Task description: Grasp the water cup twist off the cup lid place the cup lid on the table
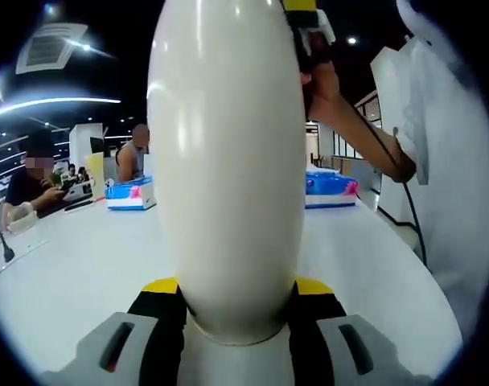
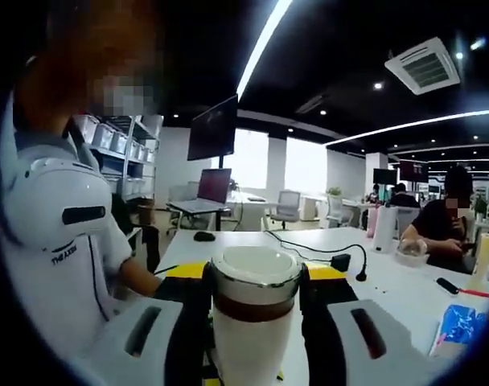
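On white table (image 1: 92, 265), tissue boxes (image 1: 132, 195) behind gripped water cup (image 1: 228, 161) (lid on).

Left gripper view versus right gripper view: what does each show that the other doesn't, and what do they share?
Left gripper view alone: the cup's white body up close between that gripper's jaws, two blue tissue boxes on the table, and the person's hand above.

Right gripper view alone: the cup lid between the right gripper's jaws, a laptop, a wall monitor, a black cable.

Both: the water cup, the white table, and a seated person in black.
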`<state>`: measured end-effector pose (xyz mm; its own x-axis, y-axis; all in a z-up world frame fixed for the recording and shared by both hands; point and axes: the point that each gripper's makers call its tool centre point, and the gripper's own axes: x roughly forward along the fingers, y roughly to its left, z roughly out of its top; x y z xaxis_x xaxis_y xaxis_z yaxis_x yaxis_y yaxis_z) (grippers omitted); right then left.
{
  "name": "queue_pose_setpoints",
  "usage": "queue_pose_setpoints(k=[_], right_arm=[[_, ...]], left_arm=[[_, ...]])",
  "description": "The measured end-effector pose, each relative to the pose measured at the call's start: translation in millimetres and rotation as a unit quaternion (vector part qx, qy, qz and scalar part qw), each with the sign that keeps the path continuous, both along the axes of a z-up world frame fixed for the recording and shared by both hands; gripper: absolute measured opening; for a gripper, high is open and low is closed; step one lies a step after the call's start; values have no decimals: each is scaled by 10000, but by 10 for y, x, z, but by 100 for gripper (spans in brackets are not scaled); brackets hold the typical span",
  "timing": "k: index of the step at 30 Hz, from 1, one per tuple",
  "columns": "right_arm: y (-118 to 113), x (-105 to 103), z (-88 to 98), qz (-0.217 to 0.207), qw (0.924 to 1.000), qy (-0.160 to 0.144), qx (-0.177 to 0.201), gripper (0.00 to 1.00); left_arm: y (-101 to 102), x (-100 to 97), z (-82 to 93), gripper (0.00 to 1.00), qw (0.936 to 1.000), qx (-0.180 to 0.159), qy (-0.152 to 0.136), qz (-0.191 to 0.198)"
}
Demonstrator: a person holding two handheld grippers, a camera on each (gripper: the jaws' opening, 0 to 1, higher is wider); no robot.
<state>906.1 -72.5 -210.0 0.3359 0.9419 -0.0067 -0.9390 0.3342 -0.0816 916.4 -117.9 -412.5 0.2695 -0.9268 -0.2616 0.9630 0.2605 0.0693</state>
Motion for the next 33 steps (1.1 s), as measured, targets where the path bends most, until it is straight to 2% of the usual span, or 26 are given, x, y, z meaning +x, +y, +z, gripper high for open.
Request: queue_pose_setpoints(k=[24,27,33], right_arm=[[14,-26,-8,930,9954,185,144,46],[27,-28,-10,958,9950,257,142,46],[20,-13,-25,915,9956,185,38,46]], left_arm=[[1,-3,2,51,10000,-5,10,2],[3,-2,2,51,10000,-6,10,3],[6,-1,3,51,10000,-4,5,-2]])
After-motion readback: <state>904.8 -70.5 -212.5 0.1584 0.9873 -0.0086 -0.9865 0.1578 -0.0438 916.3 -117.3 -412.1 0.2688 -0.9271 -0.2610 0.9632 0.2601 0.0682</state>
